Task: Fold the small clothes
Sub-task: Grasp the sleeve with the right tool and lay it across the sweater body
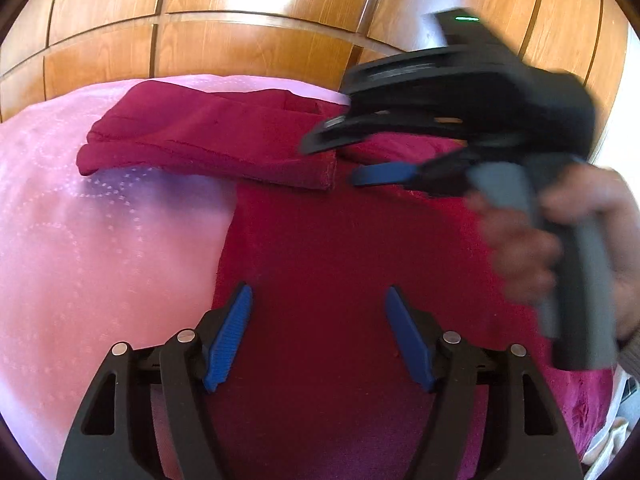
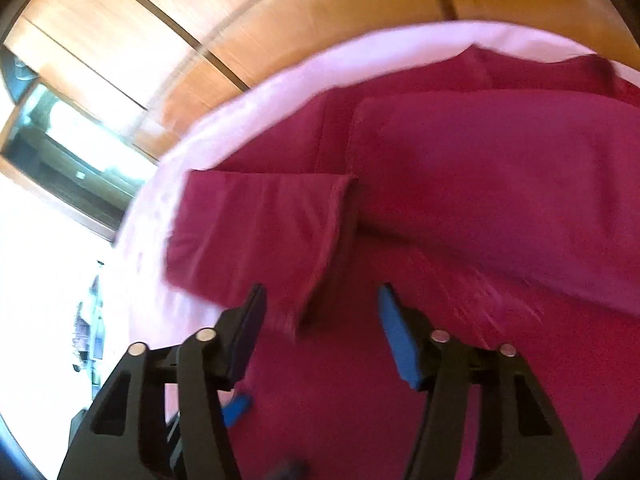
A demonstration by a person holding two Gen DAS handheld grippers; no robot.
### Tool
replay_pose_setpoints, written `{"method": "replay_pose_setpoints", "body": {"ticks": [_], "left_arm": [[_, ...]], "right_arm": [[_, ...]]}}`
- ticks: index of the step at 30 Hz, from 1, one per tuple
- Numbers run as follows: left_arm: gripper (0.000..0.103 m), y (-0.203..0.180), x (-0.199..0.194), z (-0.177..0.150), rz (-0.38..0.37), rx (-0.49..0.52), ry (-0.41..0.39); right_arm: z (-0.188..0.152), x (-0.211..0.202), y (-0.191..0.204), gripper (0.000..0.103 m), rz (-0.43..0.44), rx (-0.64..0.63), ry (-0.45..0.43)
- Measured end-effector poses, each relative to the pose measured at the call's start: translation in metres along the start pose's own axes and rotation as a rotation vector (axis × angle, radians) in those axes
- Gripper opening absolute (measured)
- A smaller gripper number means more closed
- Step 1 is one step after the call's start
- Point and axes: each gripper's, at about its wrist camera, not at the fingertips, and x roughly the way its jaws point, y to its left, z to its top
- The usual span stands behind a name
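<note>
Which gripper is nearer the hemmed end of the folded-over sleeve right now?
Right. The right gripper hangs right beside the sleeve's hemmed end, jaws apart, holding nothing. The left gripper is farther back over the garment's body, jaws open and empty.

The garment (image 1: pixel 344 248) is a dark red cloth, matt, with a fine rough knit and stitched hems, and it lies on a pale pink bedsheet (image 1: pixel 100 216) of smooth cloth with a faint sheen and a woven dotted pattern. Behind stands a wooden wardrobe (image 1: pixel 248 40), its grained panels glossy and glaring with reflected light. The left hand-held gripper (image 1: pixel 319 334) is matt black plastic with ribbed blue pads (image 1: pixel 230 336) and small shiny metal pins (image 1: pixel 120 349).
</note>
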Motion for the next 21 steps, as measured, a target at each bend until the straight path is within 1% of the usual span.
{"method": "replay_pose_setpoints", "body": {"ticks": [1, 2, 3, 4, 6, 8, 9, 11, 12, 13, 15, 18, 20, 21], "left_arm": [[0.068, 0.0, 0.001, 0.0, 0.0, 0.0, 0.001], [0.068, 0.0, -0.001, -0.001, -0.001, 0.0, 0.001], [0.068, -0.001, -0.001, -0.001, -0.001, 0.001, 0.0], [0.069, -0.001, 0.0, -0.001, -0.001, 0.002, -0.001], [0.072, -0.001, 0.0, -0.001, -0.009, 0.004, 0.001], [0.072, -0.002, 0.0, -0.003, -0.007, 0.006, 0.0], [0.072, -0.002, 0.0, -0.003, -0.005, 0.007, 0.001], [0.072, -0.003, -0.001, -0.005, 0.0, 0.011, 0.002], [0.072, -0.003, -0.001, -0.005, 0.002, 0.013, 0.002], [0.072, -0.004, 0.0, -0.005, 0.007, 0.015, 0.003], [0.072, -0.007, 0.001, -0.004, 0.015, 0.02, 0.006], [0.072, -0.008, 0.002, -0.004, 0.026, 0.026, 0.009], [0.072, -0.009, 0.002, -0.003, 0.029, 0.028, 0.011], [0.072, -0.01, 0.002, -0.005, 0.031, 0.03, 0.011]], "right_arm": [[0.003, 0.007, 0.007, 0.038, -0.021, -0.022, -0.003], [0.004, 0.009, 0.014, 0.025, -0.025, -0.051, 0.002], [0.005, 0.01, 0.02, 0.003, -0.031, -0.078, 0.011], [0.005, 0.004, 0.029, 0.004, -0.051, -0.105, -0.005], [0.006, -0.015, 0.045, 0.004, -0.056, -0.165, -0.07], [0.009, -0.044, 0.061, 0.004, -0.069, -0.218, -0.163], [0.012, -0.055, 0.065, 0.004, -0.069, -0.22, -0.192], [0.02, -0.09, 0.069, 0.004, -0.058, -0.216, -0.286], [0.022, -0.1, 0.069, 0.004, -0.059, -0.217, -0.309], [0.026, -0.118, 0.068, 0.004, -0.067, -0.217, -0.353], [0.031, -0.141, 0.061, 0.004, -0.087, -0.202, -0.403], [0.039, -0.165, 0.037, 0.004, -0.128, -0.161, -0.442], [0.04, -0.185, 0.005, 0.004, -0.154, -0.092, -0.466], [0.04, -0.188, -0.003, 0.004, -0.16, -0.071, -0.472]]}}
